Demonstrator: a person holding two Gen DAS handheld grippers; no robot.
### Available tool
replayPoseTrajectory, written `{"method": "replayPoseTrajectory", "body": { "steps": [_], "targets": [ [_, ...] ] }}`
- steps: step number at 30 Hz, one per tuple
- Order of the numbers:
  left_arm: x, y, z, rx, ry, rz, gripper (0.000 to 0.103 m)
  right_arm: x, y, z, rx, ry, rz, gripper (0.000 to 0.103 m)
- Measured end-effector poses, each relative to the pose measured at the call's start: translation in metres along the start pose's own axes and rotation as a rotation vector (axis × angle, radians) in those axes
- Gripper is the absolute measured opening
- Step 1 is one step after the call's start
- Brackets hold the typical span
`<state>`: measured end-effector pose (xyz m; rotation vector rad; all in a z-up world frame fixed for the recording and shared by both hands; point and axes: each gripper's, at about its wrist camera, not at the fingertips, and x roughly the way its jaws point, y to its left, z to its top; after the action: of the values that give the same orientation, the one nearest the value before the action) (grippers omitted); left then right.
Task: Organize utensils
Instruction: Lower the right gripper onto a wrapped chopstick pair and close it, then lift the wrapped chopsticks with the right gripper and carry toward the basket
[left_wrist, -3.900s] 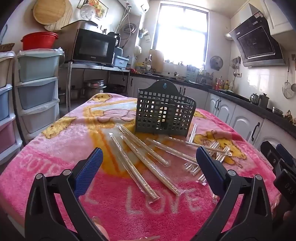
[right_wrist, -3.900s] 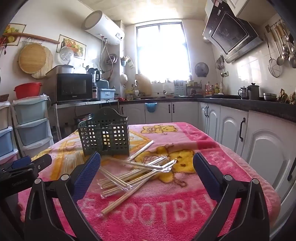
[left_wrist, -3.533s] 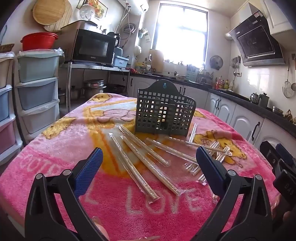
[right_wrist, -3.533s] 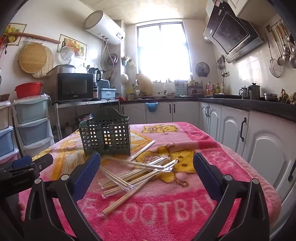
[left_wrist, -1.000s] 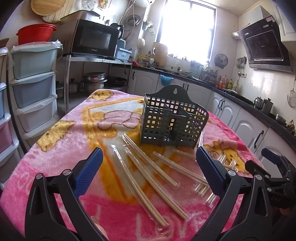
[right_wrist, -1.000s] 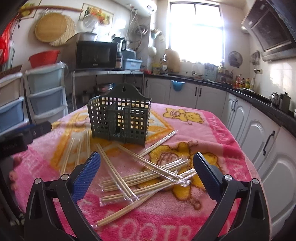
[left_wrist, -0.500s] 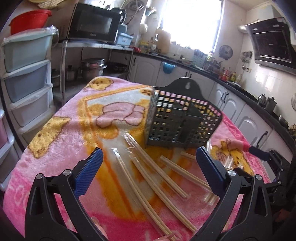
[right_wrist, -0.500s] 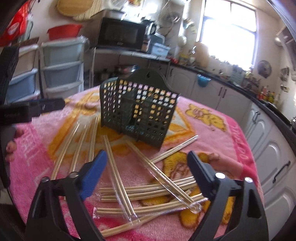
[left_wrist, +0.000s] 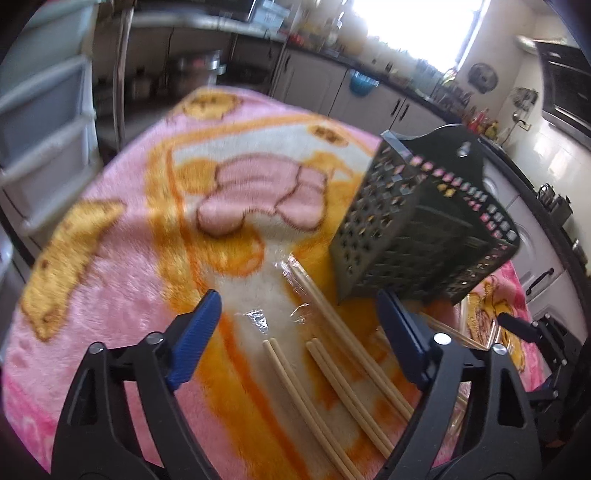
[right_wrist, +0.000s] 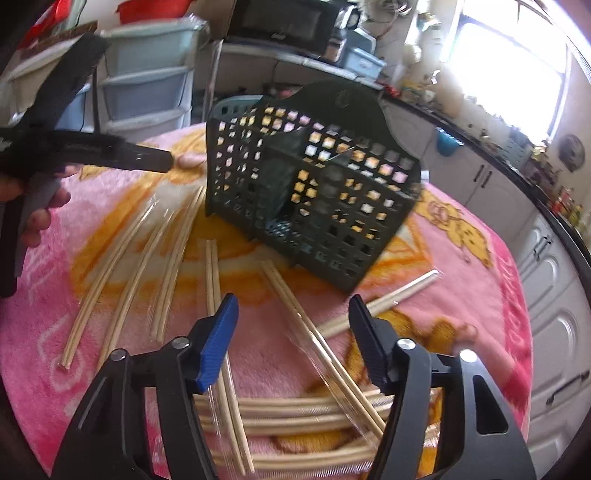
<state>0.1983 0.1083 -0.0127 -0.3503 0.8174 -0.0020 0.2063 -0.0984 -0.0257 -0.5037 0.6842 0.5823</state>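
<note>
Both grippers closing in over wrapped chopsticks, nothing gripped yet.

Left gripper (left_wrist: 299, 332) wide but narrowing, pads clear of the chopsticks (left_wrist: 354, 373) lying between and below; right gripper (right_wrist: 293, 332) roughly half open and narrowing above one wrapped pair (right_wrist: 317, 343), not pressing it. Dark basket (right_wrist: 314, 184) upright on the pink blanket (right_wrist: 480, 280) just beyond the tips, empty as far as visible. Likely trouble: slick plastic sleeves sliding out of the pads; pinching the crossed pile and dragging neighbours along; snagging soft blanket pile instead of a pair; bumping the light basket and tipping it.
</note>
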Motion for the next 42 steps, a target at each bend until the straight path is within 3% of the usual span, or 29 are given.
{"method": "replayPoseTrajectory", "body": {
  "steps": [7,14,18,20,22,26,29,36,42],
  "targets": [
    [0.037,0.018,0.011,-0.07,0.124,-0.086,0.057,0.031,-0.003,0.01,-0.037,0.071,0.045,0.046],
    [0.058,0.025,0.024,-0.119,0.164,-0.128,0.047,0.053,-0.004,0.016,-0.059,0.125,0.06,0.046],
    [0.067,0.034,0.032,-0.164,0.163,-0.136,0.043,0.067,-0.002,0.015,-0.055,0.159,0.081,0.045],
    [0.069,0.034,0.033,-0.169,0.16,-0.135,0.035,0.072,-0.002,0.014,-0.047,0.165,0.097,0.041],
    [0.071,0.036,0.034,-0.172,0.156,-0.125,0.029,0.075,0.0,0.013,-0.037,0.168,0.126,0.03],
    [0.075,0.041,0.035,-0.176,0.157,-0.118,0.011,0.078,0.005,0.011,-0.037,0.16,0.131,0.019],
    [0.075,0.05,0.035,-0.194,0.163,-0.141,0.004,0.071,0.009,0.016,-0.034,0.15,0.138,0.009],
    [0.062,0.057,0.035,-0.201,0.143,-0.202,0.0,0.052,0.007,0.02,-0.006,0.1,0.153,0.006],
    [0.024,0.045,0.039,-0.156,0.062,-0.256,0.0,0.023,-0.002,0.018,0.042,0.021,0.185,0.006]
  ]
}}
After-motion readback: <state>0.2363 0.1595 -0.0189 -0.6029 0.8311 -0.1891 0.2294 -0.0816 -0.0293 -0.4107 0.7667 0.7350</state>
